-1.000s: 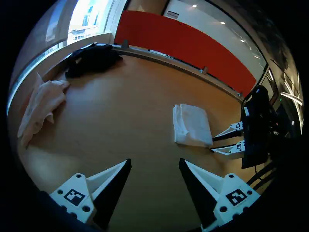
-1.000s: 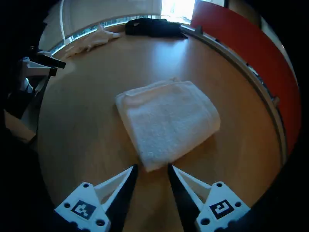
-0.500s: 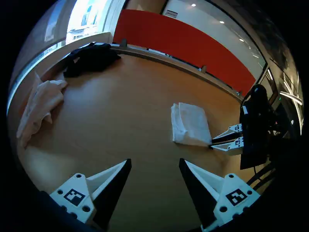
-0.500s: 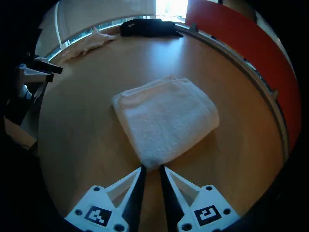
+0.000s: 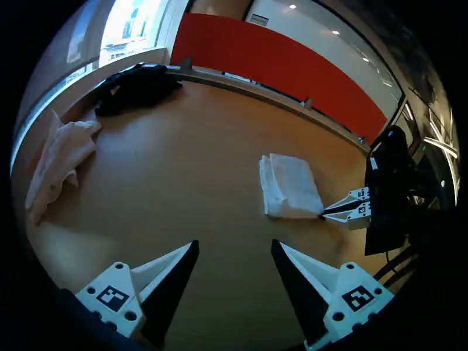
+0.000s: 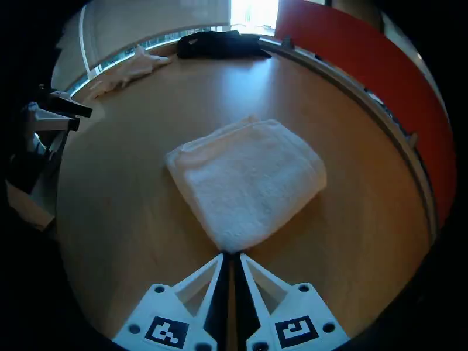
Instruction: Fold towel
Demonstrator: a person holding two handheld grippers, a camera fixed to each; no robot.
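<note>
A white towel, folded into a thick rectangle, lies flat on the wooden table. My right gripper is low on the table with its fingers drawn together, tips right at the towel's near corner. I cannot tell whether any cloth is caught between them. In the left gripper view the folded towel lies right of centre, and the right gripper touches its near right corner. My left gripper hovers open over bare wood, well short of the towel. It also appears at the far left of the right gripper view as the left gripper.
A crumpled pale towel lies along the table's left edge by the window. A black cloth sits at the far corner. A red panel runs behind the table's back rail. A dark sleeve holds the right gripper.
My right gripper's fingers have closed from a wide gap to almost touching at the towel's near corner. The left gripper has stayed open and nearly still.
</note>
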